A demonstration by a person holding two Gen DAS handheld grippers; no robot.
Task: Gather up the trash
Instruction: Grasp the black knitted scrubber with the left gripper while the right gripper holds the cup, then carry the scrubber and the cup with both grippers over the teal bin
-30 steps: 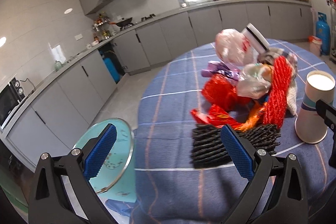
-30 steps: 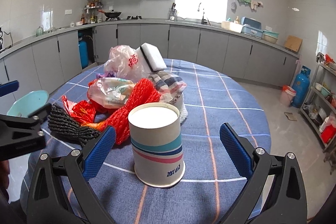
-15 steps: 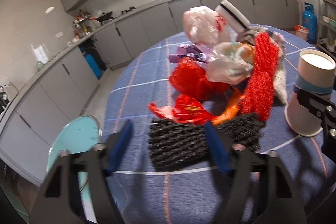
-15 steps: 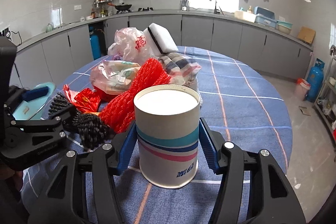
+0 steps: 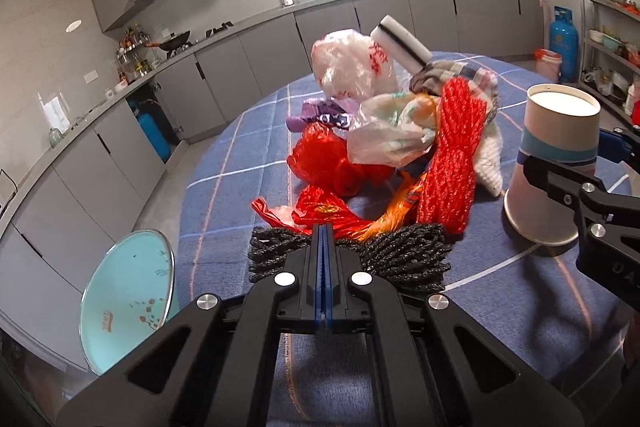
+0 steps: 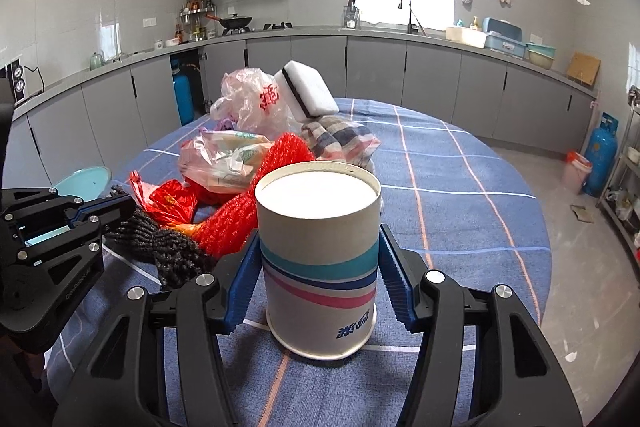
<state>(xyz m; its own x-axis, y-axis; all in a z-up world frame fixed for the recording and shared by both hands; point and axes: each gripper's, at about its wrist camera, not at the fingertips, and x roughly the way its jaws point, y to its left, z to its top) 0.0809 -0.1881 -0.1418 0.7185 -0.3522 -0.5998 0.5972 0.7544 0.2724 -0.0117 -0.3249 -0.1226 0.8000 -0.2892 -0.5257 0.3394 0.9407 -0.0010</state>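
A pile of trash lies on the blue checked tablecloth (image 5: 224, 187): black mesh netting (image 5: 404, 255), red netting (image 5: 452, 163), red plastic bags (image 5: 336, 167), clear plastic bags (image 5: 352, 67) and a white sponge (image 5: 404, 43). My left gripper (image 5: 322, 239) is shut on the near edge of the black netting. An upside-down paper cup (image 6: 320, 259) stands on the cloth. My right gripper (image 6: 318, 275) is shut on the cup, pads against both sides. The cup also shows in the left wrist view (image 5: 556, 163).
A turquoise round stool (image 5: 128, 303) stands beside the table at the left. Grey kitchen cabinets (image 6: 400, 75) run along the far walls. A blue gas cylinder (image 6: 600, 155) and shelves stand at the right. A checked cloth (image 6: 340, 139) lies in the pile.
Both grippers went from wide open to shut: the left moved forward and closed on the black netting, the right moved in and closed on the paper cup.
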